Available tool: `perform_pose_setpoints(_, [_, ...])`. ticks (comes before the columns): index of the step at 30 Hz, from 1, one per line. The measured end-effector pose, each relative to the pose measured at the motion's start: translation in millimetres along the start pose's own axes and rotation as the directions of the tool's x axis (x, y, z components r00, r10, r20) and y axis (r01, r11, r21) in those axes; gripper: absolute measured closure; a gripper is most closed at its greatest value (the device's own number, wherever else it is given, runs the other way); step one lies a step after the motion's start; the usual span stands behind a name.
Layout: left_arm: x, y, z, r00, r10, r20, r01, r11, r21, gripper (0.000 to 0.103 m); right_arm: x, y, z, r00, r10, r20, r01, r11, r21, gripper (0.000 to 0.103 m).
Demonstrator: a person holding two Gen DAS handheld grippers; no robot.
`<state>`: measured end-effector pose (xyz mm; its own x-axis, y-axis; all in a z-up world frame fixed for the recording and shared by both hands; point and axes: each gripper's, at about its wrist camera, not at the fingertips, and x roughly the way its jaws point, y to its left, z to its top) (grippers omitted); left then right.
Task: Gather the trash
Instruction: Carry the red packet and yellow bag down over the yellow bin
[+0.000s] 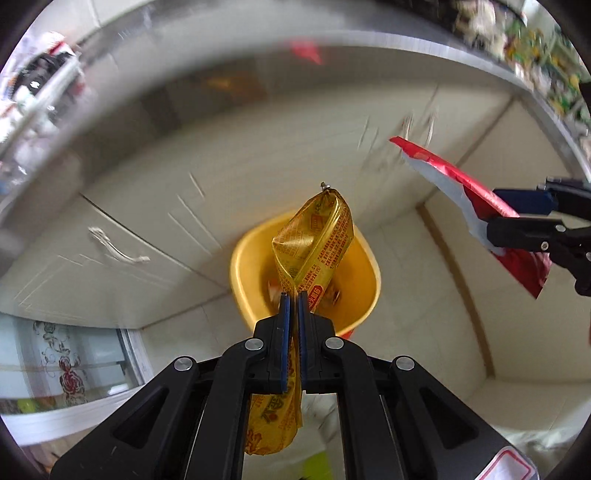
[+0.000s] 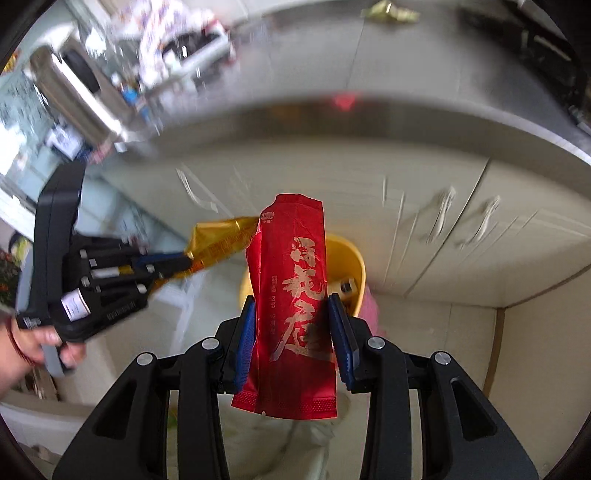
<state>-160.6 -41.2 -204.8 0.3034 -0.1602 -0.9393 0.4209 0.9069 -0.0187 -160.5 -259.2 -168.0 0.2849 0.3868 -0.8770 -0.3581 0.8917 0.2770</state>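
My left gripper is shut on a gold sausage wrapper, held above a yellow bin on the floor. The bin holds some trash. My right gripper is shut on a red packet with gold lettering, held above the same yellow bin. In the left wrist view the right gripper shows at the right edge with the red packet. In the right wrist view the left gripper shows at the left with the gold wrapper.
Cream cabinet doors with metal handles stand behind the bin, under a steel counter edge. Another gold wrapper lies on the counter top. A beige tiled floor surrounds the bin. A floral glass door is at the lower left.
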Motion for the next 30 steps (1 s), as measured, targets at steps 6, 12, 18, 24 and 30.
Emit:
perform_pose_setpoints(6, [79.7,16.5,-7.3,0.989,-0.004,-0.148,0.012,0.998,0.054,0.098,80.0,-11.6,-7.1,0.985,-0.022,-0.168,0.016,0.999,-0.037,0.063])
perform_pose_setpoints(12, [135.7,22.7,-14.6,0.971,-0.009,-0.239,0.031,0.996,0.086,0.098,148.5,-17.6,-10.2,0.963,-0.018,-0.270,0.008,0.999,-0.040,0.063])
perform_pose_setpoints(18, [168.6,23.8,-11.9,0.961,-0.015,-0.276,0.042,0.995,0.090,0.098,194.4,-27.1,-12.2,0.947,-0.015,-0.321,0.009,1.000,-0.021,0.063])
perform_pose_setpoints(24, [191.1,25.6,-9.2,0.956,-0.023,-0.291,0.052,0.995,0.091,0.096,219.4,-32.3,-10.2,0.943,-0.010,-0.334,0.010,1.000,-0.001,0.062])
perform_pose_setpoints(30, [203.3,25.0,-7.7,0.952,-0.039,-0.302,0.069,0.994,0.089,0.096,233.3,-34.5,-2.4,0.943,0.009,-0.333,-0.002,1.000,0.022,0.061])
